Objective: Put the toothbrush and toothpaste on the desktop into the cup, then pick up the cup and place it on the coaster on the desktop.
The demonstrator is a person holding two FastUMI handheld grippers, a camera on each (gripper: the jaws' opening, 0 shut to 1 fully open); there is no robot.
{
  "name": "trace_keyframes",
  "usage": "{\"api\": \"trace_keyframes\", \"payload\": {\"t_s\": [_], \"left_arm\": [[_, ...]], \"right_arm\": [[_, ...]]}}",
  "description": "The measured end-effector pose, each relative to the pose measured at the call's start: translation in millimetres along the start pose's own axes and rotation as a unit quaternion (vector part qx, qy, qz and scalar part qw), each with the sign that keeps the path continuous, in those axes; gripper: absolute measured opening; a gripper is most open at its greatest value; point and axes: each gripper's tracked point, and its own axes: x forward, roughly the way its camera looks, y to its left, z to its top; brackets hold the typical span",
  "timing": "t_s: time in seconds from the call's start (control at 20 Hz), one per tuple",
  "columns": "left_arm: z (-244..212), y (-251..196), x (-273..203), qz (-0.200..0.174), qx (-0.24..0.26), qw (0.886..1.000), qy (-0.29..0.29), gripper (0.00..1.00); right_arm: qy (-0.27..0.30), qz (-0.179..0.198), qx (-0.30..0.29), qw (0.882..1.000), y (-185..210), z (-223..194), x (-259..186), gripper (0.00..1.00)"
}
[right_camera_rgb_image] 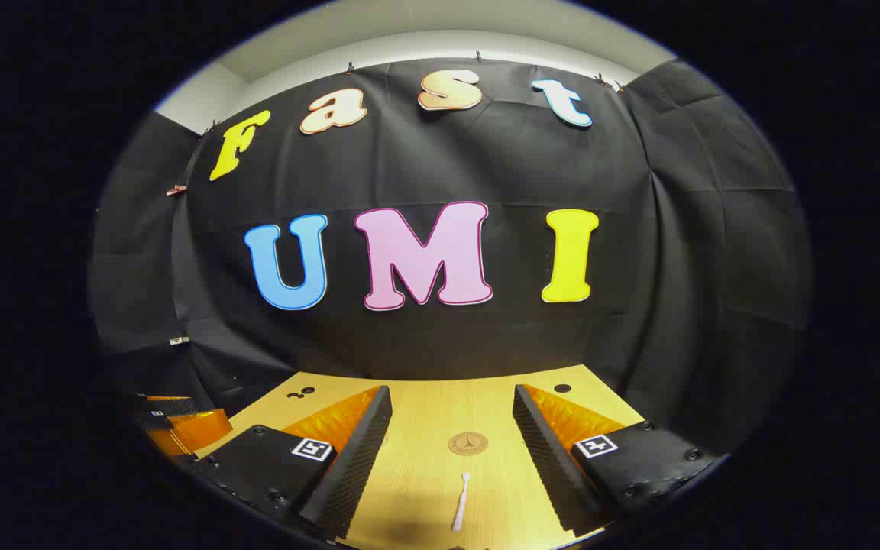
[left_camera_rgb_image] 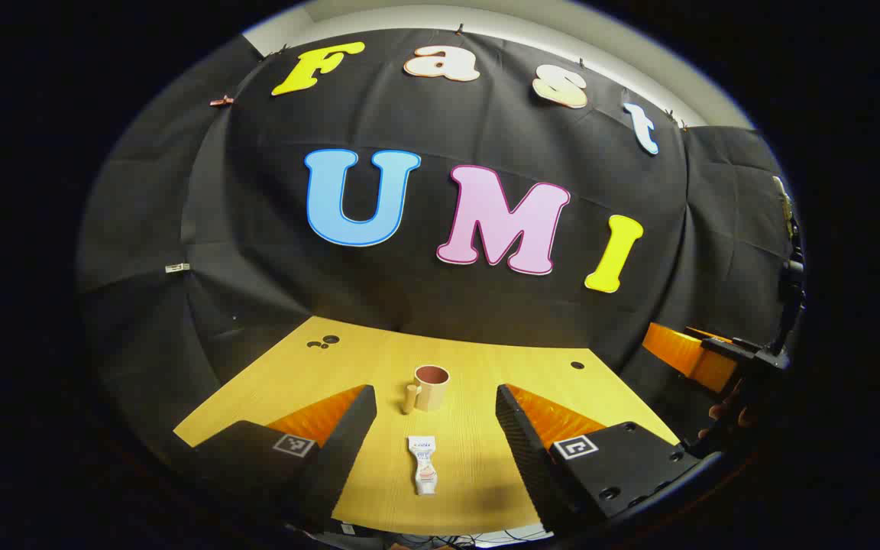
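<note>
Left gripper view: the left claw (left_camera_rgb_image: 435,428), fingers spread apart and holding nothing, hovers over a yellow wooden worktop (left_camera_rgb_image: 478,367). Between the fingers, low in the frame, lies the toothpaste (left_camera_rgb_image: 424,474), flat on the wood. Above it, at centre, stands the cup (left_camera_rgb_image: 430,387), upright, handle toward the left, apart from the tube. At the right edge, part of the other gripper and a hand (left_camera_rgb_image: 730,416) appear.

Right gripper view: the right claw (right_camera_rgb_image: 452,435), likewise spread and empty. Between its fingers lies the toothbrush (right_camera_rgb_image: 460,491) at bottom centre; just above it, the round coaster (right_camera_rgb_image: 468,443), not touching it.
</note>
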Motion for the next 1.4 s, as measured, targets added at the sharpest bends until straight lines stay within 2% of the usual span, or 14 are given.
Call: {"api": "trace_keyframes", "payload": {"t_s": [0.25,0.75,1.05,1.3,1.4], "left_arm": [[-1,3,-1,0.005,-0.002,1.000,-0.002,0.98],[-2,-3,7,-0.009,0.001,1.000,0.008,0.98],[-10,2,19,0.001,-0.001,1.000,0.018,0.98],[-25,2,37,0.005,-0.007,0.999,0.042,0.98],[-45,3,53,0.012,-0.006,0.997,0.070,0.98]], "right_arm": [[0.007,0.003,0.004,1.000,-4,-3,4,0.98],[0.006,-0.002,0.003,1.000,-18,-3,11,0.98],[0.013,0.005,0.007,1.000,-22,-7,24,0.98],[0.021,0.019,0.004,1.000,-24,-13,41,0.98],[0.029,0.012,-0.003,0.999,-32,-18,55,0.98]]}}
